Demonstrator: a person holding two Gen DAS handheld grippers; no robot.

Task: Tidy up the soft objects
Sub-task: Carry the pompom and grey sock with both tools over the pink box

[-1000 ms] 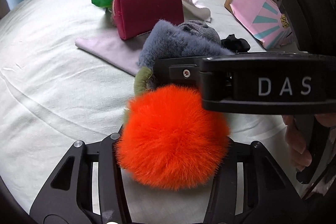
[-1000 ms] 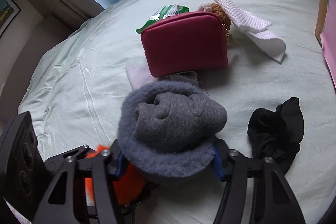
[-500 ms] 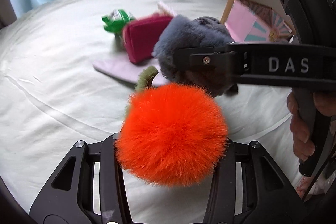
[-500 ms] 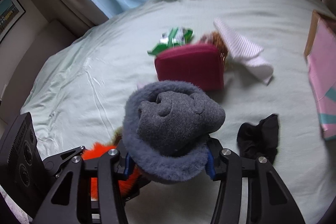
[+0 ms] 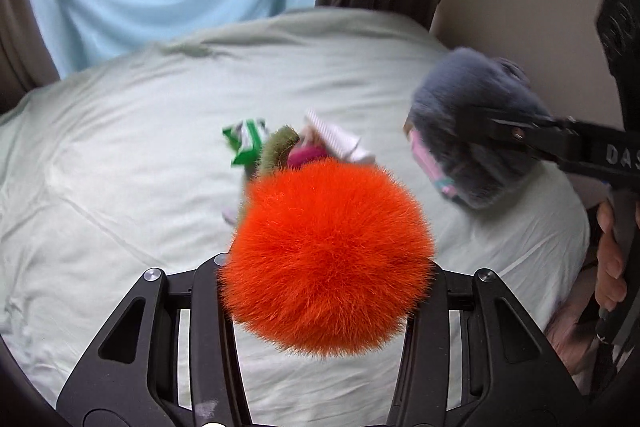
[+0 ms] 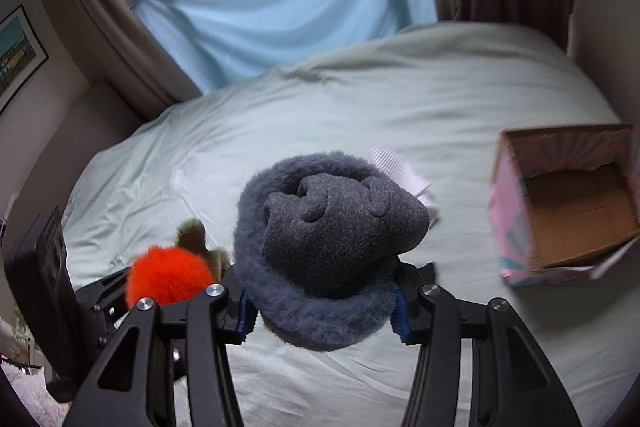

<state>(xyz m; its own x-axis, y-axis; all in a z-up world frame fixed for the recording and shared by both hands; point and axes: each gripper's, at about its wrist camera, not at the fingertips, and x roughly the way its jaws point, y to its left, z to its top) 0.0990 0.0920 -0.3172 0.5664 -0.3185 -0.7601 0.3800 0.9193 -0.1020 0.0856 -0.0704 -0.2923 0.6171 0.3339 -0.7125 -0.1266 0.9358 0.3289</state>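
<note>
Both loads have risen off the bed (image 6: 400,99) since a second ago. The left gripper (image 5: 326,291) is clamped on the orange pompom (image 5: 328,255), the right gripper (image 6: 320,311) on the rolled grey sock (image 6: 332,227), now nearer the open pink box (image 6: 572,203) at right, likely their destination.

The left claw (image 5: 328,267) and right claw (image 6: 324,303) are both raised, each with fingers clamped tight (a bare hand (image 5: 610,259) grips the right handle).

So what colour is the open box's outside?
Pink with teal markings on the box, clearest in the right wrist view.
</note>
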